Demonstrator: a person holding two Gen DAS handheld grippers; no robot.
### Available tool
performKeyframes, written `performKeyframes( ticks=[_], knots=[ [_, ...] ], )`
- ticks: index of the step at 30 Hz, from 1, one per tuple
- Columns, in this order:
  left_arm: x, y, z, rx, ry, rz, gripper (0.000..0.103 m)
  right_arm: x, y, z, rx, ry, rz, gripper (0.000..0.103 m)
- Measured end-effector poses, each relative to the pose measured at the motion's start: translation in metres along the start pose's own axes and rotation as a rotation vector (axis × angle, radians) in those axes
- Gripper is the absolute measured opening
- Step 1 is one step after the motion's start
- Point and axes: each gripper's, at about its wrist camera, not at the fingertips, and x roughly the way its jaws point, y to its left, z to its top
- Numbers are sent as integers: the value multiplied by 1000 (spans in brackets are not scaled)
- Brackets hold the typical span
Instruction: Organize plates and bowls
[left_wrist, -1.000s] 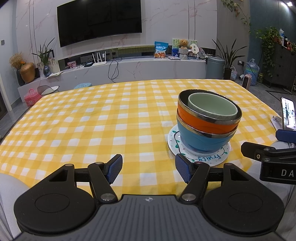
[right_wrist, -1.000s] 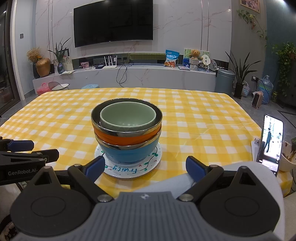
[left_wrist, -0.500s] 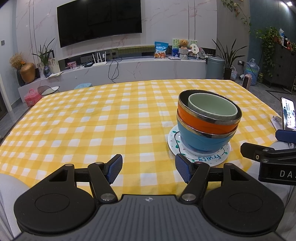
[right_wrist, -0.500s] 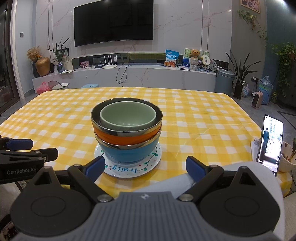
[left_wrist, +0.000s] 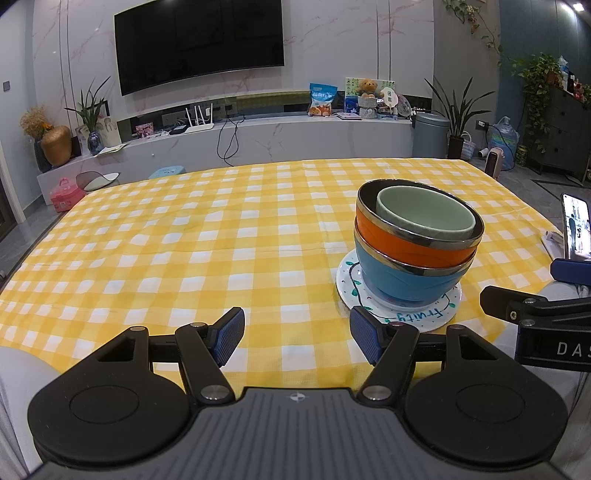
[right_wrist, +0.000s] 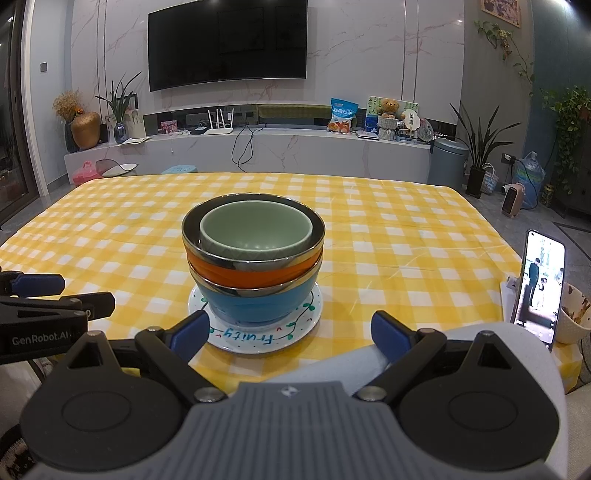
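A stack stands on the yellow checked tablecloth (left_wrist: 184, 243): a white plate (right_wrist: 295, 332) with "Fruity" lettering, a blue bowl (right_wrist: 255, 304) on it, an orange bowl (right_wrist: 255, 275) in that, and a pale green bowl (right_wrist: 255, 230) on top. The stack also shows in the left wrist view: plate (left_wrist: 436, 314), blue bowl (left_wrist: 402, 280), orange bowl (left_wrist: 399, 243), green bowl (left_wrist: 424, 214). My left gripper (left_wrist: 297, 339) is open and empty, near the table's front edge, left of the stack. My right gripper (right_wrist: 290, 334) is open and empty, just in front of the plate.
A phone (right_wrist: 539, 288) stands propped at the table's right edge, next to a used cup (right_wrist: 572, 314). Beyond the table are a TV wall, a low marble shelf (right_wrist: 258, 144) with clutter, and plants.
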Motion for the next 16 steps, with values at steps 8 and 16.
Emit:
performKeyframes(
  ticks=[8, 16],
  knots=[
    [0, 0, 0, 0, -1, -1, 77, 0, -3, -1, -5, 4, -1, 93],
    [-1, 2, 1, -5, -6, -6, 78, 0, -2, -1, -10, 6, -3, 93]
  ],
)
